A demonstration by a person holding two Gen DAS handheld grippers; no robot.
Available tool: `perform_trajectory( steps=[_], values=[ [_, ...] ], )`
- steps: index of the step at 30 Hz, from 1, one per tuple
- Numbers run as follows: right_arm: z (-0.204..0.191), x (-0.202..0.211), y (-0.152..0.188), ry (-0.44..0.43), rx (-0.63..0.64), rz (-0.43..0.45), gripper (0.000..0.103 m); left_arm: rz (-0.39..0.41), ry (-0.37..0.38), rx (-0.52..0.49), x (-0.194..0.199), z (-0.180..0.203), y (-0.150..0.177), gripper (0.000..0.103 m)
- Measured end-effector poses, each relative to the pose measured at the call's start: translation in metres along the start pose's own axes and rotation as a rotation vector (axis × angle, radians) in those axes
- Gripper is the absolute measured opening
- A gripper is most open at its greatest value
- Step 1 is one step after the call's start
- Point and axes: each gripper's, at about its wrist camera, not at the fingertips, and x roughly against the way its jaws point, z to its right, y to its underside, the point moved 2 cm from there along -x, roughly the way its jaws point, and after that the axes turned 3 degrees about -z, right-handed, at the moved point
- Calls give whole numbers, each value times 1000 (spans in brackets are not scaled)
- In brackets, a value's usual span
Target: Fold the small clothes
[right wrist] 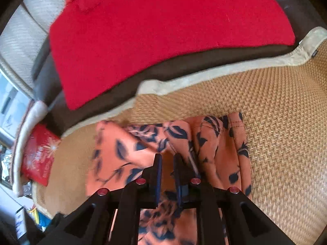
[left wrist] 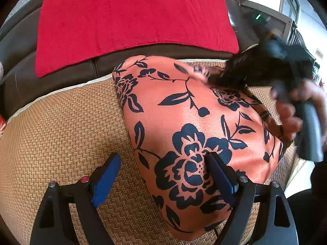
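Folding floral garment (left wrist: 184,112) on woven mat (left wrist: 61,132) | right gripper (right wrist: 168,159) pinched on cloth at 6 o'clock, edge carried over | left gripper (left wrist: 163,163) spread wide, nothing held.

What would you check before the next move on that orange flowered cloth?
1. Left gripper open and free: ok, fingers spread, one over the mat, one over the cloth.
2. Right gripper gripping the orange floral garment: cannot tell; fingers close together, cloth between them, image blurred.
3. Garment lying on the woven mat: ok.
4. Garment flat: not ok, bunched folds near the right gripper.
5. Red towel apart from the garment: ok.
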Motion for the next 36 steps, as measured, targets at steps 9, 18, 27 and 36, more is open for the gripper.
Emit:
perform_trajectory(
  steps=[9, 18, 27, 36],
  values=[
    [5, 19, 19, -52, 2, 35, 14, 5, -11, 1, 2, 1, -4, 87],
    [65, 74, 43, -180, -158, 152, 52, 108, 115, 194, 27, -36, -21, 88],
    [101, 71, 48, -242, -228, 108, 74, 28, 120, 337, 8, -59, -18, 88],
    [100, 60, 44, -258, -204, 76, 74, 34, 39, 254, 10, -45, -20, 88]
  ],
)
